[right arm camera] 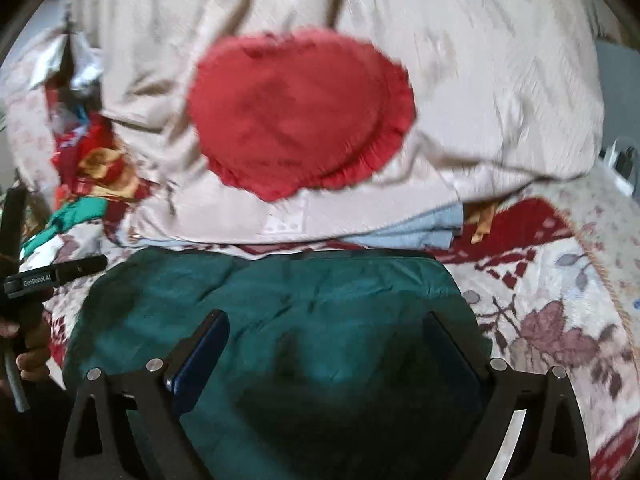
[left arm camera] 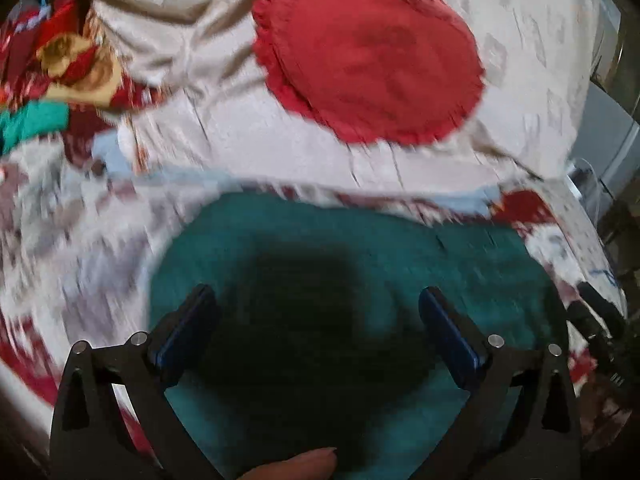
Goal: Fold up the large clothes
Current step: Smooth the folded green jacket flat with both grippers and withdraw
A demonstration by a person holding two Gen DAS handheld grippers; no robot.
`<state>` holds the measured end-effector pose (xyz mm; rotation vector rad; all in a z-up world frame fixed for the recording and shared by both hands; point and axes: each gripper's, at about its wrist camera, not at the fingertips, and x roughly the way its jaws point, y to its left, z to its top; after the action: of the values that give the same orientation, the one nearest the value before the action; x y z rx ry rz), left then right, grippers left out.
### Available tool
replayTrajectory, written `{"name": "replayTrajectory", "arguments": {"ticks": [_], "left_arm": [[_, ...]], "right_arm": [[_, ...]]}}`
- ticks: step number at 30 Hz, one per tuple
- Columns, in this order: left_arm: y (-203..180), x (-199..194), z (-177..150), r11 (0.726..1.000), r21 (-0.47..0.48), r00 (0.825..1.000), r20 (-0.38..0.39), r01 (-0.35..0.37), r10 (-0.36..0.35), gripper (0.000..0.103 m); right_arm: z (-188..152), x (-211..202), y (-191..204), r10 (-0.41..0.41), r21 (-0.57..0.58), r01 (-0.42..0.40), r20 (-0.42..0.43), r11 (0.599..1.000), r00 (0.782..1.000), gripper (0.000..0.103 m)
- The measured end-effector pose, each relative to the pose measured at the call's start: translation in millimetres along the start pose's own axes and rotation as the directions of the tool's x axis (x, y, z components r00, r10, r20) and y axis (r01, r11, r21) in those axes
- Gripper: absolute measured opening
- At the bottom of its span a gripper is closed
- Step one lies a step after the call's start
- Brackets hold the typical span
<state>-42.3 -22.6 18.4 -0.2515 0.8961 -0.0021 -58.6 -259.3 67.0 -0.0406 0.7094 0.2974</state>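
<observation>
Garment: teal garment (right arm camera: 280, 320) lies flat on the patterned bedspread (right arm camera: 560, 300), near side of the bed, already reduced to a compact rectangle-ish stack; looks mostly folded.
Location: directly under both grippers; far of it a beige quilt (right arm camera: 480, 80) with a red frilled cushion (right arm camera: 300, 116) on top, well apart from the teal piece. Mixed colourful clothes (left arm camera: 68, 64) heaped far left.
Left gripper (left arm camera: 316, 312): jaws spread wide, nothing between them, hovering over the teal cloth; contact cannot be told, frame blurred.
Right gripper (right arm camera: 324, 328): jaws apart too, empty, above the same cloth, nearer its right half.
Long axis: runs left-right across the near bed edge; the far edge is a straight line parallel to the quilt's hem. Which end is collar or hem cannot be told.
Step in hand: judged as between grasps, either picking a next edge or finishing.
How to do it well: pinch both layers at matching corners of one short end, one gripper each, lift level, carry across the long axis to the other end, lay edges flush. Keep the grippers level so the stack does not skew.
Risk: grabbing only the top layer would unfold it; bedspread pile could get pinched along with the cloth.
</observation>
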Motion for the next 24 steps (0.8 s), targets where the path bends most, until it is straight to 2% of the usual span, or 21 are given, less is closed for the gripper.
{"name": "replayTrajectory", "arguments": {"ticks": [2,3,4,6,8,10,13,17,24], "left_arm": [[-12.0,7.8,-21.3,1.0,0.014,0.999,-0.043,0.011,-0.01,0.102],[-18.7,17.8,-33.3,0.999,0.035,0.997,-0.07,-0.011,0.013,0.102],[-22.5,22.1,-39.7,0.998,0.055,0.997,-0.062,-0.039,0.042,0.102],[-26.8,28.3,-41.8,0.994,0.095,0.997,-0.037,-0.058,0.061,0.103],[-26.0,29.2,-36.7,0.994,0.097,0.996,-0.068,-0.052,0.058,0.103],[-24.0,16.4,-31.7,0.996,0.081,0.996,-0.074,-0.047,0.054,0.103],[-23.6,-10.1,-34.2,0.995,0.078,0.997,-0.034,-0.065,0.068,0.103],[-24.6,-41.7,-52.5,0.997,0.06,0.998,-0.043,-0.043,0.045,0.103],[-20.3,-87.3,-104.1,0.998,0.057,0.995,-0.102,0.012,-0.006,0.103]], "right_arm": [[-18.6,-11.9,10.4,0.011,0.003,-0.011,0.02,1.0,1.0,0.096],[-22.5,-11.3,14.0,0.017,0.006,-0.017,0.011,1.0,1.0,0.096],[-28.8,-7.5,17.7,0.025,0.004,-0.025,-0.014,1.0,1.0,0.096],[-39.8,8.8,16.3,0.023,0.02,-0.022,-0.068,1.0,0.997,0.096],[-52.2,29.6,8.4,0.005,0.06,0.004,-0.161,0.998,0.987,0.097],[-47.0,29.6,4.2,-0.001,0.094,0.017,-0.165,0.995,0.986,0.097],[-29.4,1.4,8.7,0.014,0.105,-0.002,-0.118,0.995,0.993,0.097],[-22.2,-48.7,26.8,0.001,0.051,0.002,-0.069,0.999,0.998,0.097],[-51.9,-115.9,42.8,-0.075,-0.035,0.072,-0.103,0.997,0.992,0.097]]}}
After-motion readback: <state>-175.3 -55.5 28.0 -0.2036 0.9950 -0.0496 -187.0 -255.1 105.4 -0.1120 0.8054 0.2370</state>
